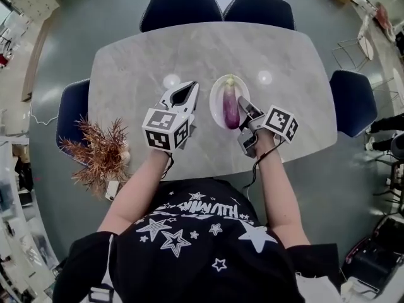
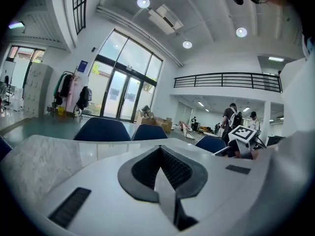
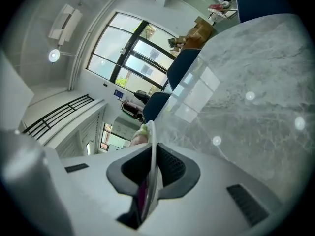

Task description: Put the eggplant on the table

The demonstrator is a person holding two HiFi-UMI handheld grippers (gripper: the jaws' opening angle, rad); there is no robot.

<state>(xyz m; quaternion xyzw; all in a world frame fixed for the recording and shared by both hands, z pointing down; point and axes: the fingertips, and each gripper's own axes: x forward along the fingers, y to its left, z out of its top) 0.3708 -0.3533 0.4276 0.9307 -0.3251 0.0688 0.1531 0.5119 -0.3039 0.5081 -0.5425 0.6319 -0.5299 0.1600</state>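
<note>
Now, head view, eggplant (image 1: 231,106): lies lengthwise in the white plate (image 1: 216,100) at the centre of the marble table (image 1: 139,68), not yet on the tabletop itself.
Head view, right gripper (image 1: 246,109): set at the plate's right rim, probably to steady or tip the plate.
Head view, left gripper (image 1: 184,95): just left of the plate and apart from it.
Left gripper view, jaws: pressed together with nothing between them, so this gripper is judged to be on standby.
Right gripper view, jaws: clamped on the thin plate rim (image 3: 151,141), with purple eggplant skin (image 3: 142,194) showing beside it.
Plate contents: the eggplant only.
</note>
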